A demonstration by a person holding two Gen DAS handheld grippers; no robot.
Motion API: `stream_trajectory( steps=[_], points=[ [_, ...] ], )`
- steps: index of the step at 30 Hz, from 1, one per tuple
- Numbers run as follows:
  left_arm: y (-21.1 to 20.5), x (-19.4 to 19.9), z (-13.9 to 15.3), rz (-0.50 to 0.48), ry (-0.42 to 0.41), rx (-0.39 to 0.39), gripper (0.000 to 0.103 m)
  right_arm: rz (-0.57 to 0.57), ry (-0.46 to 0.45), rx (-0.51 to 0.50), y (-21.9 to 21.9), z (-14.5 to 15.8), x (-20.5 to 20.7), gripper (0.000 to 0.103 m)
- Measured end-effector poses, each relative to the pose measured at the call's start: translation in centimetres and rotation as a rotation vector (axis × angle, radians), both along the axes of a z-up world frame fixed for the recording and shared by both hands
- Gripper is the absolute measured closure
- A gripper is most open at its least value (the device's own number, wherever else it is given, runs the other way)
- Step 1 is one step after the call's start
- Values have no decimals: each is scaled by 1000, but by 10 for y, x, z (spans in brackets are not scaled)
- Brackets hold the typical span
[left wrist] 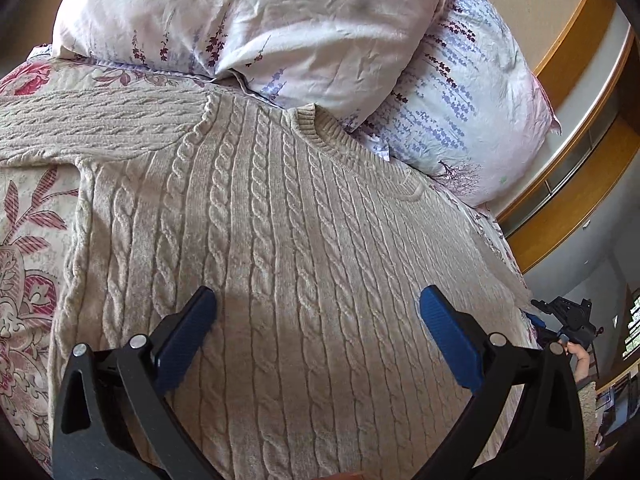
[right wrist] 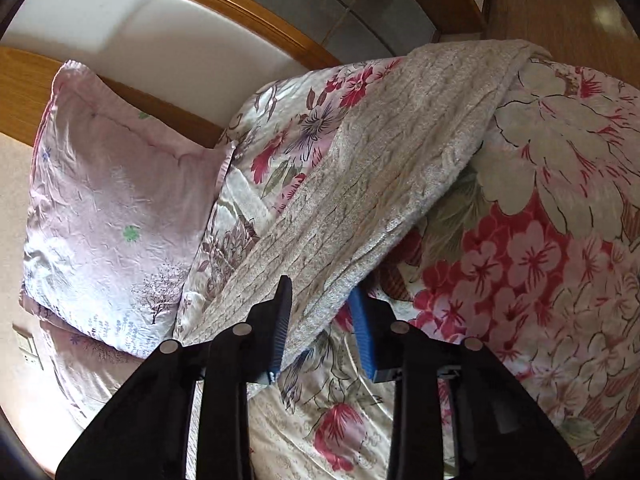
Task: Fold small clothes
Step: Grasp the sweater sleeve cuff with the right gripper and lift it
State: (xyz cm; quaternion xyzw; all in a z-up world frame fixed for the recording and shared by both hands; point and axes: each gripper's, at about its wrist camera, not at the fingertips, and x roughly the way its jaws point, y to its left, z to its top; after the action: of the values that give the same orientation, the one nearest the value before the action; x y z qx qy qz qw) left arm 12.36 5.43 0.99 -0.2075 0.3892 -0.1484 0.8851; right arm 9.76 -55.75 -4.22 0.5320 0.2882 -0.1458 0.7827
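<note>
**Sweater spread on bed, right sleeve between the right tool's fingers**

Left wrist view. The left gripper [left wrist: 318,304] hangs over the body of a beige cable-knit sweater [left wrist: 256,216], its blue-padded fingers [left wrist: 188,332] spread wide, nothing between them. The sweater lies flat on a floral bedspread [left wrist: 28,240], ribbed neckline toward two pillows [left wrist: 256,20], which are stacked against each other at the head of the bed. One sleeve runs out to the left of frame, lying flat across the bedspread. The neckline sits just beside the lower pillow's edge (touching or not, I cannot tell). At far right, past the bed's edge, the right gripper [left wrist: 568,318] shows small and dark with part of a hand beside it; its finger spacing is not readable from here. A wooden headboard [left wrist: 568,200] curves along the right side.

Right wrist view. The right gripper [right wrist: 322,316] has its fingers set narrow around the end of the sweater's [right wrist: 384,168] sleeve. The knit passes between the left pad [right wrist: 282,320] and the right pad [right wrist: 362,328], lying against the left one; a gap remains on the right side, so whether the fabric is actually pinched cannot be told. The sleeve is lifted off the bedspread [right wrist: 540,260], stretching away up-frame toward the bed's far edge. A pink pillow [right wrist: 116,200] lies to the left, against the headboard [right wrist: 24,92].
</note>
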Motion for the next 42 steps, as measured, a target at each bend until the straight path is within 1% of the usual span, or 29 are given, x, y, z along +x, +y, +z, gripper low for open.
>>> stream_trajectory(
  steps=[1,3,6,9,11,13,15,17,20,22,25,27,28,29,30,31,32,34,35,37,40,42],
  points=[
    [1,0,0,0,0,-2,2,-1,6,-5,0,-2,0,88],
    [0,0,0,0,1,-1,2,1,-3,-29,3,1,2,90],
    [-1,0,0,-1,3,3,2,13,-70,-99,12,20,3,91],
    [-1,0,0,0,2,0,2,58,-173,-143,28,48,10,91],
    [-2,0,0,0,3,3,2,122,-240,-159,46,67,20,91],
    [-1,0,0,-1,2,2,2,214,-299,-171,73,82,34,91],
    [-1,0,0,-1,2,1,2,317,-339,-175,107,91,51,91],
    [0,0,0,-1,2,-3,2,437,-356,-166,147,92,67,91],
    [0,0,0,-1,2,-7,2,597,-322,-150,204,78,92,91],
    [1,0,0,-1,1,-10,2,663,-262,-150,233,60,105,91],
    [1,-2,0,0,0,-14,2,708,-158,-127,254,30,112,91],
    [1,-2,0,0,0,-16,2,728,-105,-105,254,18,109,90],
    [1,-2,0,0,0,-15,2,731,-98,-82,251,15,107,88],
    [1,-2,0,0,1,-14,2,735,-89,-63,250,15,102,73],
    [1,-2,0,0,1,-14,2,733,-80,-49,246,17,97,62],
    [1,-2,0,0,1,-13,2,723,-99,-33,241,20,90,46],
    [1,-2,0,0,2,-9,2,703,-117,-36,235,24,81,37],
    [0,-2,0,1,4,1,2,648,-152,-55,219,34,64,37],
    [-1,-2,1,1,5,6,2,612,-171,-43,209,39,58,37],
    [-3,-1,1,0,8,17,2,512,-180,9,184,37,45,37],
    [-3,-1,2,0,9,20,2,362,-143,112,148,20,30,37],
    [-3,-1,2,-1,8,15,2,289,-99,142,134,8,27,38]
  ],
)
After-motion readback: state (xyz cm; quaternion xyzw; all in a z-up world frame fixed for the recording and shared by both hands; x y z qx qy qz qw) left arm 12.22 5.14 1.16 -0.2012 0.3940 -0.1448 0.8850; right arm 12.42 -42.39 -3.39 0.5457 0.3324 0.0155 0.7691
